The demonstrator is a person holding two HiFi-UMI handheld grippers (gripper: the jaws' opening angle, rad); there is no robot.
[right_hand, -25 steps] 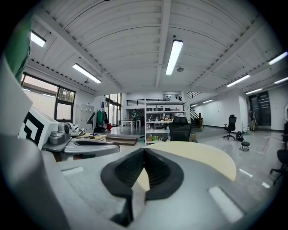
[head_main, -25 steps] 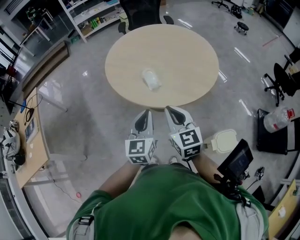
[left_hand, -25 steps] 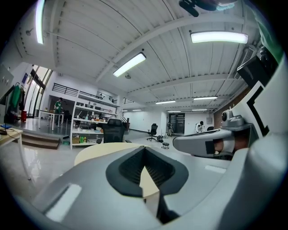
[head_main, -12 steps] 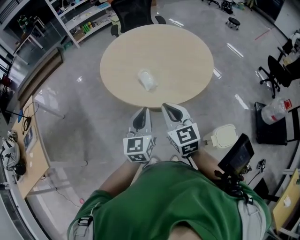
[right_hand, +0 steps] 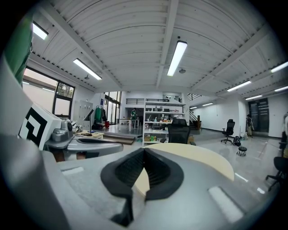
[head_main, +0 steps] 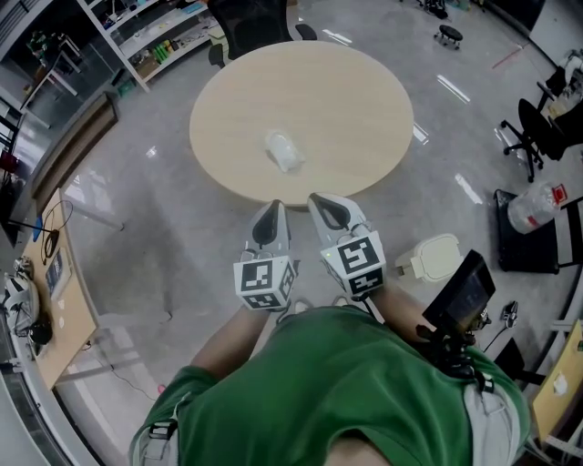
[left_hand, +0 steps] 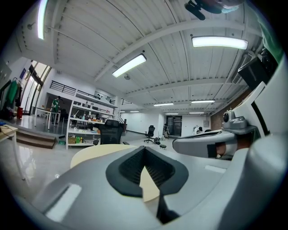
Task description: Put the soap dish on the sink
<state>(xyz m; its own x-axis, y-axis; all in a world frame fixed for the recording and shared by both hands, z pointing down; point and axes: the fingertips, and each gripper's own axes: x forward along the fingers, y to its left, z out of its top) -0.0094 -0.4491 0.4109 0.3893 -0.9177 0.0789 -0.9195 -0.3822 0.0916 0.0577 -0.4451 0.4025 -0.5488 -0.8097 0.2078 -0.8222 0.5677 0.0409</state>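
Observation:
A small translucent white soap dish point(head_main: 284, 151) lies near the middle of a round beige table point(head_main: 364, 82). My left gripper point(head_main: 274, 207) and right gripper point(head_main: 317, 198) are held side by side in front of the person's green shirt. They point at the table's near edge, short of the dish. The left gripper view shows the left gripper point(left_hand: 144, 149) shut with nothing between its jaws. In the right gripper view the right gripper point(right_hand: 144, 149) is likewise shut and empty. The table top point(right_hand: 202, 157) stretches beyond the jaws. No sink shows in any view.
A black office chair point(head_main: 255, 18) stands at the table's far side, with shelving point(head_main: 155, 32) behind it. A wooden desk point(head_main: 50, 291) lines the left. On the floor to the right are a white object point(head_main: 435, 258), black chairs point(head_main: 537, 136) and a black mat point(head_main: 533, 246).
The table and both grippers sit slightly higher in the head view. The grippers keep the same side-by-side pose and stay shut.

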